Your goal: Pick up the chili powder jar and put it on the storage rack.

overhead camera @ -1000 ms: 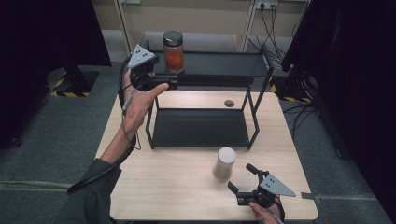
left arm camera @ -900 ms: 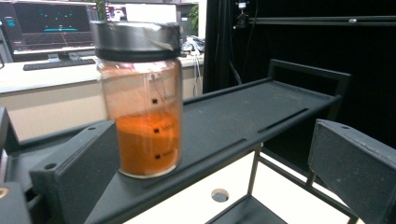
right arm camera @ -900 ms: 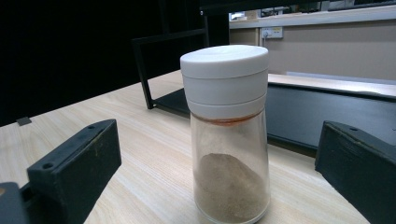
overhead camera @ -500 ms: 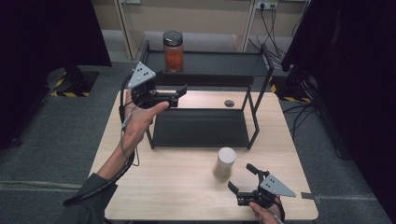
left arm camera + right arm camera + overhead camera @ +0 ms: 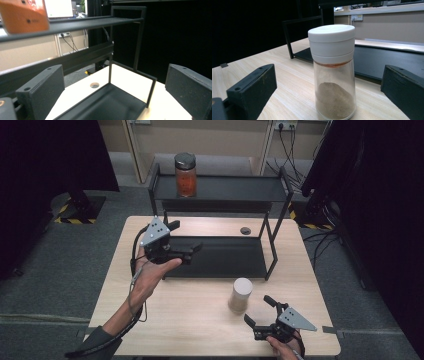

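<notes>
Pale glass with a white cap: the spice shaker (image 5: 241,294) stands upright on the wooden table (image 5: 190,320), its long axis vertical, just in front of the lower tier of the black shelf rack (image 5: 220,195). The right gripper (image 5: 263,311) rests low at the table's near edge, and from it the shaker lies at about ten o'clock in the high view, close but not touching. In the right gripper view the shaker (image 5: 333,72) sits almost dead centre between the two black jaws, which stand wide apart with nothing between them, clear table showing on either side of the glass; a mound of brownish powder fills the lower part. That alignment is what the coming move seems to turn on: a straight push forward along the jaws' own line would likely bring the pads to either side of the glass body, below the cap, so the grip would cross the vertical axis squarely. The left gripper (image 5: 187,240) is held well apart, at about ten o'clock from the shaker in the high view, up over the rack's lower shelf; its jaws too are spread and empty, looking through the frame in the left gripper view. On the top shelf at twelve o'clock stands an orange-filled jar (image 5: 185,175) with a dark lid. The right hand is plainly the nearer to the shaker, so I judge the pick-up falls to it.
</notes>
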`<state>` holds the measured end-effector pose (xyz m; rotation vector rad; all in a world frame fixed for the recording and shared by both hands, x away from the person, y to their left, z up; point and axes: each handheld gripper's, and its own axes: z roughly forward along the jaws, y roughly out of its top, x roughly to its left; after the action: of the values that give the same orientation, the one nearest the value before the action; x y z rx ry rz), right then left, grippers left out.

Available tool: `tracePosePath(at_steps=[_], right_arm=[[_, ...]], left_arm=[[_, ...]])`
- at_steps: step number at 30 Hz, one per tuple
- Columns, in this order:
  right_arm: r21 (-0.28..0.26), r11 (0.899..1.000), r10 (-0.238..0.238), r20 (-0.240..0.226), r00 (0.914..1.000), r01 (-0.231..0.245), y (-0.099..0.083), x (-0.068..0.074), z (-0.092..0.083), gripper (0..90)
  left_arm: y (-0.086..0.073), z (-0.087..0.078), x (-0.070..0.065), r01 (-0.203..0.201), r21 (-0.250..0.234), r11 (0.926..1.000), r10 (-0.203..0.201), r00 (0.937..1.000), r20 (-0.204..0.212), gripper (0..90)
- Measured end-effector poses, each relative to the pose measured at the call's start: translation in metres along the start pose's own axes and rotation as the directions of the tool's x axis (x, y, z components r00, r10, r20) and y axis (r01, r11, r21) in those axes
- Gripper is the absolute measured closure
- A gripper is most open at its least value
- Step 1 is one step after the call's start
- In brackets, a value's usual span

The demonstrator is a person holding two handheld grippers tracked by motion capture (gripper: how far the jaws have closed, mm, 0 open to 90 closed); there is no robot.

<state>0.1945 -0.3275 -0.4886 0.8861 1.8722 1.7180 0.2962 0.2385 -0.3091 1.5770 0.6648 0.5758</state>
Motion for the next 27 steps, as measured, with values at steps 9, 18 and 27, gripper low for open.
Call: tracePosePath(at_steps=[9, 18, 27], right_arm=[[0.000, 1.000, 0.001, 0.000, 1.0000, -0.001, 0.000, 0.000, 0.000, 0.6], [0.002, 1.000, 0.000, -0.001, 1.0000, 0.000, 0.000, 0.001, 0.001, 0.6], [-0.001, 1.000, 0.002, 0.004, 1.0000, -0.002, 0.000, 0.001, 0.000, 0.6]], left_arm=[[-0.023, -0.014, -0.010, -0.004, -0.004, 1.0000, 0.004, 0.9994, 0.035, 1.8], [-0.048, -0.028, -0.017, 0.008, -0.004, 1.0000, -0.008, 0.9956, 0.093, 1.8], [-0.070, -0.040, -0.025, 0.016, -0.002, 0.9999, -0.016, 0.9925, 0.122, 1.6]])
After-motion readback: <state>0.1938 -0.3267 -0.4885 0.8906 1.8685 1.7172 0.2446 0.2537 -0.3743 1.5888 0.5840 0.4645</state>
